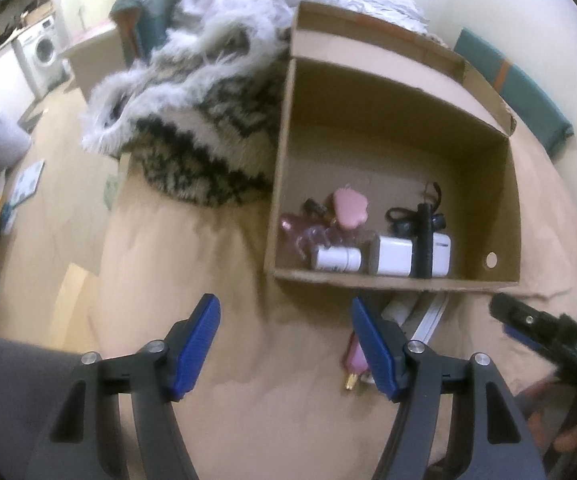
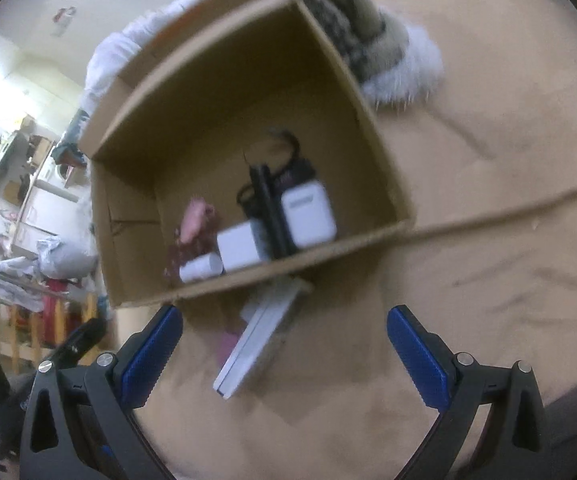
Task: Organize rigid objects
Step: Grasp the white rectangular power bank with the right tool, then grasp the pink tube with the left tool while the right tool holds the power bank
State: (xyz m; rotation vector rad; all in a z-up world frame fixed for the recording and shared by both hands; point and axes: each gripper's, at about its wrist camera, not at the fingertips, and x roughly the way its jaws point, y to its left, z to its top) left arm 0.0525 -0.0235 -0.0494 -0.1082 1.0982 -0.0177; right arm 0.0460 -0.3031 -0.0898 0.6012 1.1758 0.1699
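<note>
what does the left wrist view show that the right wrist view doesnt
Only the left wrist view shows the pink item lying outside the box and a washing machine.

Only the right wrist view shows the flat white case full length.

Both show the cardboard box holding a white bottle and a black flashlight, with both grippers open and empty.

- No text that I can read anywhere in either view.
- White power bank (image 2: 308, 212) in the cardboard box (image 2: 384, 184): a dark line of print on its face, too blurred to make out.
- White bottle (image 1: 336, 259) in the box: a faint grey mark on its side, illegible.
- Right gripper (image 1: 528, 320) body, seen from my left wrist: pale embossed characters, smeared, not readable.
</note>
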